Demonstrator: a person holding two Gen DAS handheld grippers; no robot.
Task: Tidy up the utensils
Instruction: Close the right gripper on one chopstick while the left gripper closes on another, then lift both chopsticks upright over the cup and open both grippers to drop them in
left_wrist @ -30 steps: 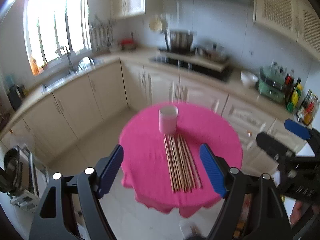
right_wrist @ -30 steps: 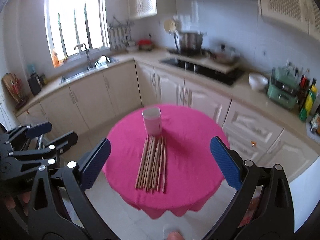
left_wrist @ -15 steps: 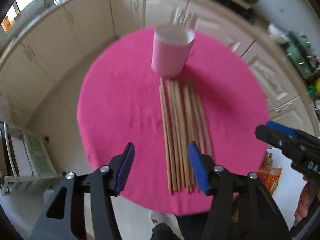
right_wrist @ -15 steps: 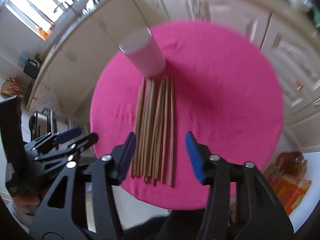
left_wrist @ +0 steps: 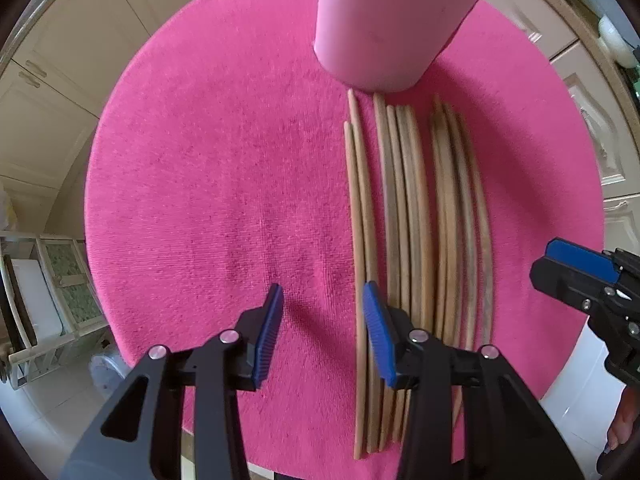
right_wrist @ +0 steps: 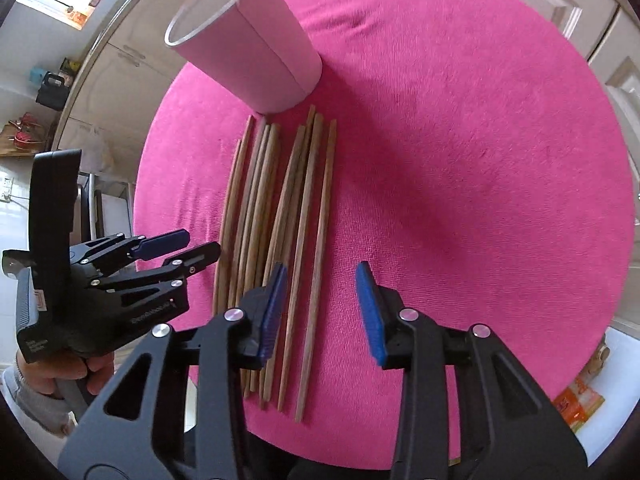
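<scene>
Several wooden chopsticks [left_wrist: 404, 220] [right_wrist: 280, 216] lie side by side on a round table with a pink cloth [left_wrist: 200, 200] [right_wrist: 480, 160]. A pale pink cup [left_wrist: 396, 20] [right_wrist: 244, 44] stands upright at their far ends. My left gripper [left_wrist: 324, 330] [right_wrist: 196, 246] hangs low over the row's left edge, jaws closing. The outermost stick sits just inside its right pad, untouched. My right gripper [right_wrist: 322, 312] [left_wrist: 552, 264] straddles the two rightmost sticks, jaws closing, pads clear of them. A hand [right_wrist: 60, 368] holds the left gripper.
Cream kitchen cabinets [left_wrist: 60, 60] ring the table. A low rack [left_wrist: 40, 300] stands on the floor to the left. An orange packet [right_wrist: 580, 396] lies on the floor beyond the table's right edge. Bare cloth spreads left and right of the sticks.
Both grippers have come down from high above the kitchen to just over the near ends of the chopsticks, tipping to look downward. Both pairs of jaws have narrowed from wide.
</scene>
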